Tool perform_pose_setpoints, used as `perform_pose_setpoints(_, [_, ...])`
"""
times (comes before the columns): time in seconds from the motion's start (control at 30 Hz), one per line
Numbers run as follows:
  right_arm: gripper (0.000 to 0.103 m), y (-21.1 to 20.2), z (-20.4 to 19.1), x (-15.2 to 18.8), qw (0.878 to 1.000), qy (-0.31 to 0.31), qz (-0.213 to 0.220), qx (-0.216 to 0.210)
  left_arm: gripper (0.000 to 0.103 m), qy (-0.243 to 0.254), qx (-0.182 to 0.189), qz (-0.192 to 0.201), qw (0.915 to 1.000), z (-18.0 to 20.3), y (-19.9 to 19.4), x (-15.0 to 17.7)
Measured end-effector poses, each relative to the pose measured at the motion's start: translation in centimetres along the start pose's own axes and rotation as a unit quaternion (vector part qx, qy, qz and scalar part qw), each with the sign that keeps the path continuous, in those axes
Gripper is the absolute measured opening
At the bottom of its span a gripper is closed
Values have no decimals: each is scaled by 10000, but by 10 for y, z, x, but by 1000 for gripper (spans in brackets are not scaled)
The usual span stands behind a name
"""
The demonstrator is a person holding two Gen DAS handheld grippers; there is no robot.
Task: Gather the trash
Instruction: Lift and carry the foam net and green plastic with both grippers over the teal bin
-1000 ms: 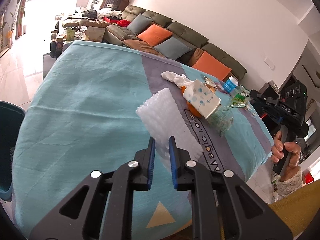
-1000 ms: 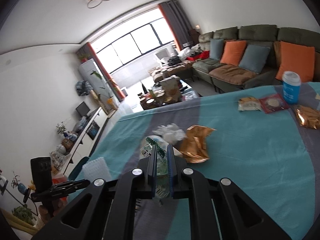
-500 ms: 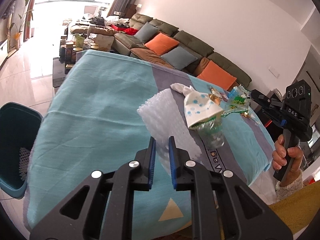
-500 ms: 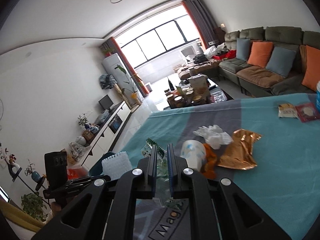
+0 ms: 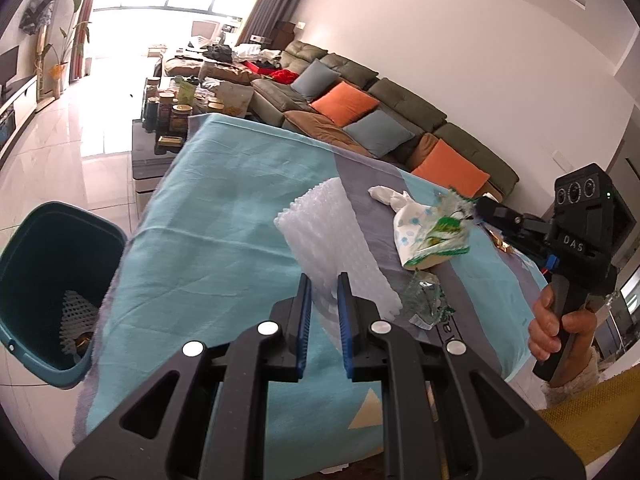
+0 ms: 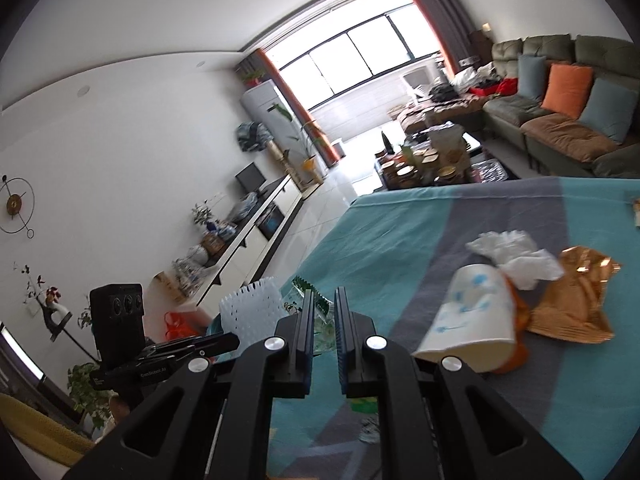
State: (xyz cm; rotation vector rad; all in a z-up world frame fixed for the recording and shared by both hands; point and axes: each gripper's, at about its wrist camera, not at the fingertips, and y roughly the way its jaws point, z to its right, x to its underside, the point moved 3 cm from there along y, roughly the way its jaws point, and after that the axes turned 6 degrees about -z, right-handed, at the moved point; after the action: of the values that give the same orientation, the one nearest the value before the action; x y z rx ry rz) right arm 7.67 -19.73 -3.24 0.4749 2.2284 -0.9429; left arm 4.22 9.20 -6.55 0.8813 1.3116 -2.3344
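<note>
Both claws pinching trash over the teal tablecloth [image 5: 208, 240]

I'm holding white foam mesh [image 5: 332, 248] in my left gripper [image 5: 323, 294], a clear green wrapper [image 6: 320, 312] in my right gripper [image 6: 323, 308]; bin [image 5: 44, 292] sitting off the table's left edge.

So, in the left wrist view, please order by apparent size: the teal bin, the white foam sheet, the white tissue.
1. Teal bin, largest, though partly cut off.
2. White foam sheet, but it is nearest the camera, so its true rank against the bin is unsure.
3. White tissue, clearly smallest.
</note>
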Motion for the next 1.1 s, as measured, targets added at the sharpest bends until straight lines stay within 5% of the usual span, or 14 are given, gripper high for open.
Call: perform_pose_setpoints(1.1, [9,117,-72,-23,9913,-362,-768,-1003,13,-735,-1055,555,9901,-68,-75,3])
